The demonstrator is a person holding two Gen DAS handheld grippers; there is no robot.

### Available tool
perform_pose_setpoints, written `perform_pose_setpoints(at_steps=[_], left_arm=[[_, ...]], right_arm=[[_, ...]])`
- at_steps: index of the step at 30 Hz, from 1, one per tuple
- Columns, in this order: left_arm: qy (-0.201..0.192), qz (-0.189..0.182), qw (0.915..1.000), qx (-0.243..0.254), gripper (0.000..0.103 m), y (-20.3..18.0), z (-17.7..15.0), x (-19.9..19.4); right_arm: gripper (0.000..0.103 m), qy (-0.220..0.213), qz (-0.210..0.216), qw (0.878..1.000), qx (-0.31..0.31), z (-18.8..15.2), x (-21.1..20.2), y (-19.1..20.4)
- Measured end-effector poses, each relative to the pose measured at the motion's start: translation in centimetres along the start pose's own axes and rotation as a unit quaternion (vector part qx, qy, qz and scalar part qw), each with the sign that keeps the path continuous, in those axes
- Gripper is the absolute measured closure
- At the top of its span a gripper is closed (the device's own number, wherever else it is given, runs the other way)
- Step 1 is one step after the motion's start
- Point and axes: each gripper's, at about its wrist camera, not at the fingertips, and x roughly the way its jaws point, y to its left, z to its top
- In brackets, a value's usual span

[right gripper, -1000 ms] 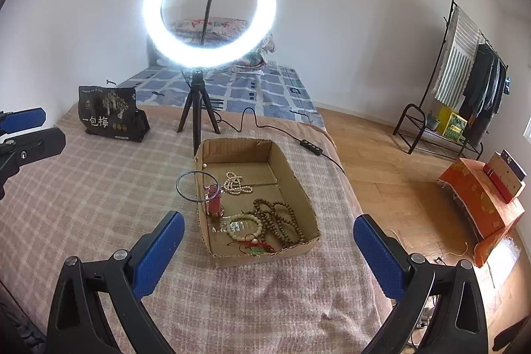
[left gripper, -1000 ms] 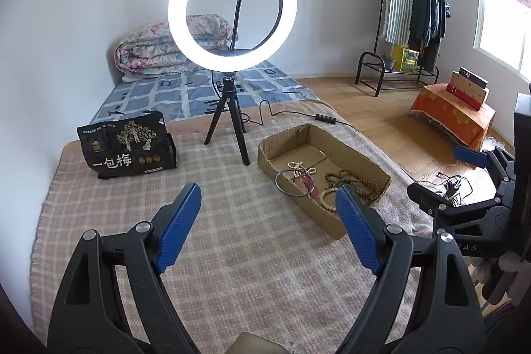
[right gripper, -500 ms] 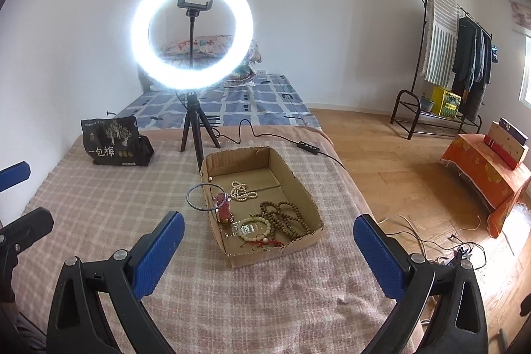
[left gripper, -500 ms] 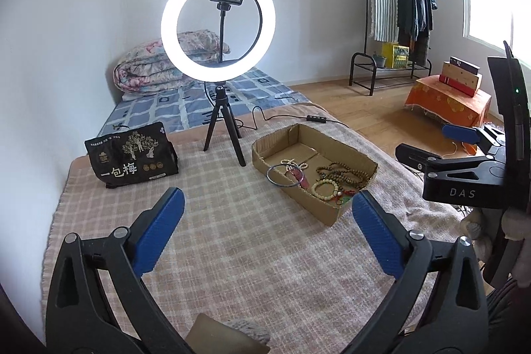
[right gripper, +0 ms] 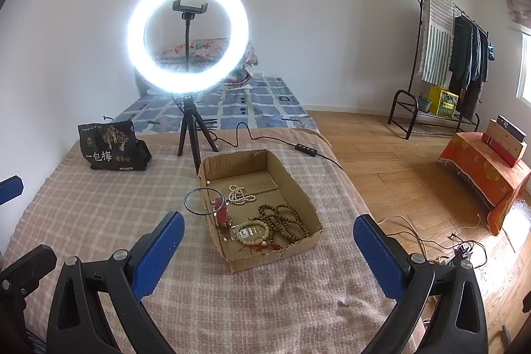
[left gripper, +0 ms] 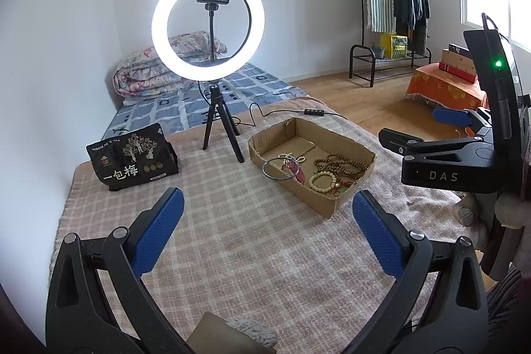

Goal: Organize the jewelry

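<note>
Right wrist view is showing me the shallow brown cardboard tray (right gripper: 298, 188) lying dead ahead of the right tongs (right gripper: 268, 251), its long axis running away from me and slightly leftward on the pink checked blanket (right gripper: 99, 214) covering the bed. I am seeing the jewelry gathered inside it: a long dark brown wooden bead string (right gripper: 282, 219) piled toward the near right, a cream bead bracelet (right gripper: 255, 229) by the near wall, a small pale bead strand (right gripper: 240, 194) further back, and a red tassel charm (right gripper: 221, 214) beside the left wall. A thin dark metal hoop (right gripper: 200, 201) is leaning over that left wall, half in and half out. Both tongs are standing spread wide and holding nothing. I am judging the right tongs as the nearer, since from the left tongs (left gripper: 265, 221) the tray is sitting ahead and off to the right. Whether the pieces are waiting to be sorted or are lying as sorted, I cannot tell. Around it, the lit white ring lamp on a black tripod (right gripper: 187, 35) is standing just behind the tray's far left corner, its cable (right gripper: 305, 150) trailing past the far end, and a black printed bag (right gripper: 109, 146) is sitting well to the left. The tray's low walls are the only thing standing in the way of a straight reach.
</note>
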Motion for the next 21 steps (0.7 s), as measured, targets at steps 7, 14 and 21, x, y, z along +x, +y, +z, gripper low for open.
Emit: perform_pose_setpoints(at_steps=[7, 14, 21], left_arm=[[0.000, 0.005, 1.0000, -0.007, 0.000, 0.31, 0.24, 0.07], [-0.003, 0.004, 1.0000, -0.007, 0.000, 0.43, 0.30, 0.11], [-0.004, 0.007, 0.9999, -0.008, 0.000, 0.53, 0.28, 0.11]], right_arm=[[0.000, 0.002, -0.002, 1.000, -0.001, -0.02, 0.17, -0.03], [0.000, 0.005, -0.002, 1.000, -0.003, -0.06, 0.31, 0.01], [0.000, 0.005, -0.002, 1.000, -0.003, -0.11, 0.37, 0.06]])
